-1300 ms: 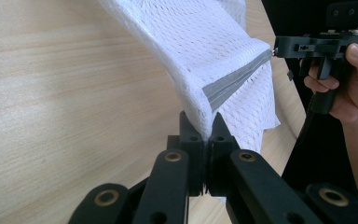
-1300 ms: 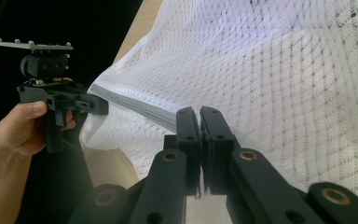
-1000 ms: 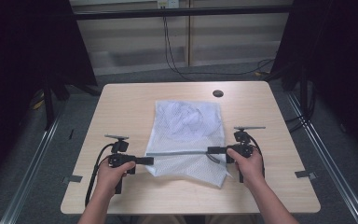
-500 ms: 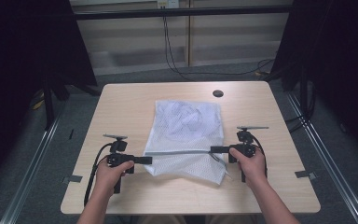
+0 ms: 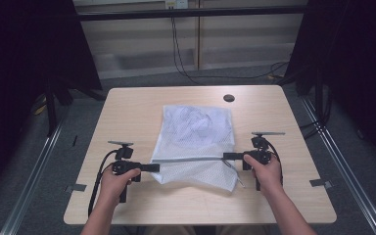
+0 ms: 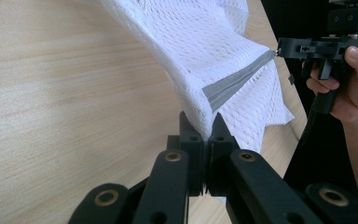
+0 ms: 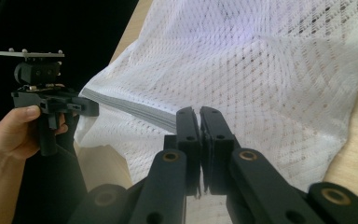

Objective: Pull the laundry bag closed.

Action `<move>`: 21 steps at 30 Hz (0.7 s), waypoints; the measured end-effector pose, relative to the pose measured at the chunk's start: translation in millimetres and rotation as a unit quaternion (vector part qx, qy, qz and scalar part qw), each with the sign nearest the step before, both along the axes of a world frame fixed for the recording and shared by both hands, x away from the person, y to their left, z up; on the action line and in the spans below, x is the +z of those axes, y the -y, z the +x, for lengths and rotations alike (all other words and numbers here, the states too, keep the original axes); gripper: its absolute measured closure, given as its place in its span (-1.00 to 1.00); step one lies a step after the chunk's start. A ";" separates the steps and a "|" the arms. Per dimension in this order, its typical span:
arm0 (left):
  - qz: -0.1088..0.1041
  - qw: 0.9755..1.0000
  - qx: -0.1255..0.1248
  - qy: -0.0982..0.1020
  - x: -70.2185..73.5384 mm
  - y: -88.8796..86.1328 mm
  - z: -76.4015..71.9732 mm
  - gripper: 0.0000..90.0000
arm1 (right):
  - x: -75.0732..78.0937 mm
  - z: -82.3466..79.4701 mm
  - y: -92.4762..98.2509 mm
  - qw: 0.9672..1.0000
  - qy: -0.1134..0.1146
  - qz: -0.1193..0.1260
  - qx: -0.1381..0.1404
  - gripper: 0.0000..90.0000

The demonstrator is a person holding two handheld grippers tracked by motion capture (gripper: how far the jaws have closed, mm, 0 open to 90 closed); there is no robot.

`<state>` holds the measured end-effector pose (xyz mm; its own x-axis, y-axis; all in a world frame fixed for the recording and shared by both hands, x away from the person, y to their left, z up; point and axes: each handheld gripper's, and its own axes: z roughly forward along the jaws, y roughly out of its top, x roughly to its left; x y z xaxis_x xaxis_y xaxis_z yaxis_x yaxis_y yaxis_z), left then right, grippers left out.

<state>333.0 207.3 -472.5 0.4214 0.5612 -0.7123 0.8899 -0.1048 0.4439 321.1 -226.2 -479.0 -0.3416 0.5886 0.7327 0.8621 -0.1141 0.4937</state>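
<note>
High view: white mesh bag [image 5: 196,142] held taut between both tools

Left gripper [image 5: 149,167]: matte black body with a pistol-style handle; a small flat grey plate on a short post on top.
Right gripper [image 5: 229,156]: same black build; its grey plate carries small round studs along the edge.
Jaws: two flat black bars on paired black link arms, each pivot fitted with a brass-coloured ring.
Cables: black, one looping from each gripper body.
Forearms: bare, no sleeves, no gloves.
</note>
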 end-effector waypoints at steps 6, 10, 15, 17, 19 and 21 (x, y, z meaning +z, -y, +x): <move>0.001 1.000 -0.001 0.001 1.0 -0.7 0.5 0.96 | 1.3 -0.1 -0.1 1.000 0.001 -0.004 0.008 0.93; 0.003 1.000 -0.005 0.000 0.5 -1.2 1.0 0.96 | 1.3 -0.3 0.7 1.000 0.002 -0.004 0.007 0.93; 0.001 1.000 -0.002 0.003 1.4 -3.5 1.3 0.96 | 1.5 -0.6 6.6 1.000 -0.001 -0.007 -0.001 0.93; 0.003 1.000 -0.001 0.003 2.0 -2.6 0.9 0.96 | 1.3 -0.7 7.8 1.000 -0.002 -0.005 0.000 0.93; 0.000 1.000 0.002 0.000 2.4 -2.2 0.7 0.96 | 1.9 -1.0 7.3 1.000 0.000 -0.009 0.001 0.93; 0.000 1.000 0.002 0.000 2.6 -2.3 0.6 0.96 | 2.1 -1.1 7.6 1.000 0.001 -0.007 0.001 0.93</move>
